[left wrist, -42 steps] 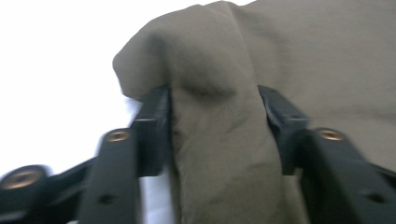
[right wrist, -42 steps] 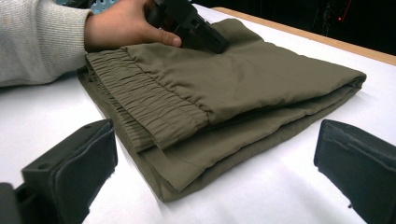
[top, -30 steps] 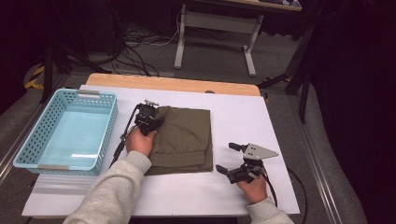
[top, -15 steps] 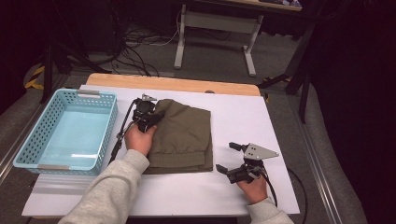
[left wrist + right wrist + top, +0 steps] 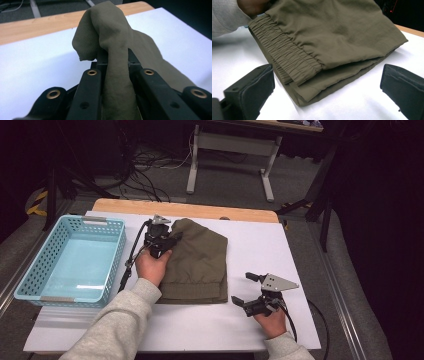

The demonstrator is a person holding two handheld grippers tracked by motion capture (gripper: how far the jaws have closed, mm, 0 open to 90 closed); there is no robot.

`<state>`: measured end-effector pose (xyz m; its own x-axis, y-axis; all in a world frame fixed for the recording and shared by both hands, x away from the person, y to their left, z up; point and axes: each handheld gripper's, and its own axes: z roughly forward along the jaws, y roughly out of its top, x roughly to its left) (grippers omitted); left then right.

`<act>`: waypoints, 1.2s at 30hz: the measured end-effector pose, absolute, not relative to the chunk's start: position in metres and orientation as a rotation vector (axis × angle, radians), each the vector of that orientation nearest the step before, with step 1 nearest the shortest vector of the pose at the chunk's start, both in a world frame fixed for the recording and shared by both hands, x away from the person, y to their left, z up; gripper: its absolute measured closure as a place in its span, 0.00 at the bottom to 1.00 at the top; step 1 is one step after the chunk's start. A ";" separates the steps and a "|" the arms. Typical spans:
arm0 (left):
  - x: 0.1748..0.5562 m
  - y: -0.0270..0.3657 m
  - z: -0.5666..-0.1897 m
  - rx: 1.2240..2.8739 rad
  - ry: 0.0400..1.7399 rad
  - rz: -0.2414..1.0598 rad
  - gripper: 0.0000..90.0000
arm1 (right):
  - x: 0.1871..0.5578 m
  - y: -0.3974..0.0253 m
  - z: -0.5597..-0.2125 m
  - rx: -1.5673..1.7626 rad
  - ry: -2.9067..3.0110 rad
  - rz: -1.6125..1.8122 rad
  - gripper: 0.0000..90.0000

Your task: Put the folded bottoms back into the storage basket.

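Olive shorts lie folded on the white desk, just right of the blue basket, not touching it. Elastic waistband is the edge nearest the person; several folded layers are stacked under it.

Left gripper sits at the shorts' far-left corner, between basket and shorts. Its fingers are clamped on a bunched fold of the fabric: in the left gripper view the cloth runs down between the two black fingers and humps up above them, lifted off the desk. That corner is raised; the remaining fabric slopes back down to the desk. Left hand rests at the shorts' left edge, grey sleeve coming in from the near side.

Right gripper is near the shorts' near-right corner, on the desk, apart from the fabric. Its fingers are spread wide, nothing between them. The right gripper view looks straight at the waistband corner, with bare desk between the fingers and the cloth. Right hand holds it from the near side.

Basket interior looks bare. Wooden desk edge runs along the far side of the shorts.
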<state>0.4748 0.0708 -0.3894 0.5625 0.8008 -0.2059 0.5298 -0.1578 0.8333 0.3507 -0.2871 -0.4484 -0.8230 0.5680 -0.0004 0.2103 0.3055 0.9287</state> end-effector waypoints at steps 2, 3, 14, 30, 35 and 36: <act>0.474 0.070 -0.387 1.830 1.082 0.358 0.88 | 0.351 -0.287 -0.448 0.701 2.250 1.523 0.00; 0.473 0.069 -0.385 1.830 1.075 0.365 0.88 | 0.351 -0.287 -0.448 0.701 2.250 1.523 0.00; 0.465 0.065 -0.366 1.804 1.018 0.370 0.88 | 0.351 -0.287 -0.448 0.701 2.251 1.524 0.00; 0.455 0.067 -0.341 1.777 0.966 0.397 0.89 | 0.351 -0.287 -0.448 0.703 2.251 1.523 0.00; 0.451 0.067 -0.332 1.765 0.944 0.411 0.89 | 0.351 -0.287 -0.448 0.704 2.252 1.524 0.00; 0.451 0.067 -0.331 1.764 0.938 0.414 0.89 | 0.351 -0.287 -0.448 0.703 2.252 1.524 0.00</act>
<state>0.4505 0.0674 -0.3312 0.6331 0.7585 -0.1548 0.3965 -0.1459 0.9064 0.3508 -0.2874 -0.4483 -0.8229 0.5682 0.0020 0.2131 0.3053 0.9281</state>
